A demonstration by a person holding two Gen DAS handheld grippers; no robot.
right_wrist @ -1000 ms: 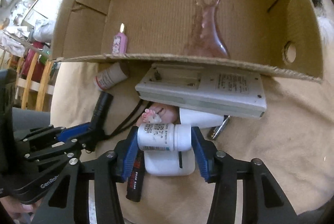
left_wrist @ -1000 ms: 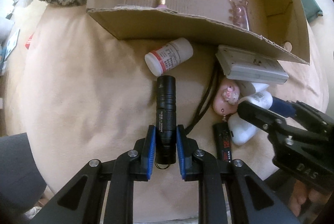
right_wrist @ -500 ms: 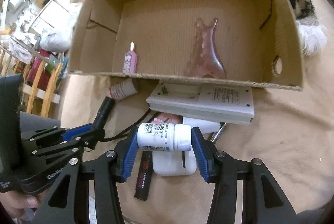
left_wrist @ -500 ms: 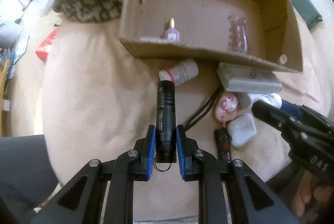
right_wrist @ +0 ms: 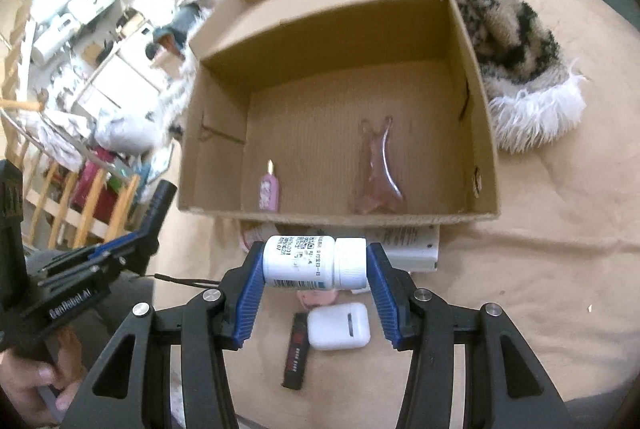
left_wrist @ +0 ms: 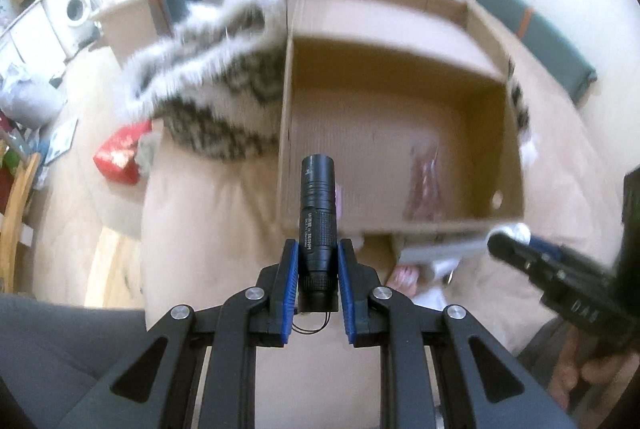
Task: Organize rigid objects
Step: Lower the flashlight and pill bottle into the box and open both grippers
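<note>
Step in hand: we judge this the carry stage, both tools loaded and aimed at the cardboard box (right_wrist: 224, 165).
Left gripper (left_wrist: 318, 265): we have it clamped narrow on the black flashlight (left_wrist: 317, 225), which points out over the box's near-left corner.
Right gripper (right_wrist: 316, 269): we hold it mid-width, pads pressing both ends of the white pill bottle (right_wrist: 316, 261), which lies crosswise just short of the box's near wall.
Already in the box: a small pink bottle (right_wrist: 269, 191) near the near-left corner and a clear pink scraper (right_wrist: 376, 173) by the near wall.
Left on the beige bedcover (right_wrist: 540, 269): a white earbud case (right_wrist: 338, 325), a black lighter (right_wrist: 296, 353) and a white remote (right_wrist: 412, 245) against the box's near wall.
Next move: we think each load must clear the near wall, sink toward bare floor, then be released.
</note>
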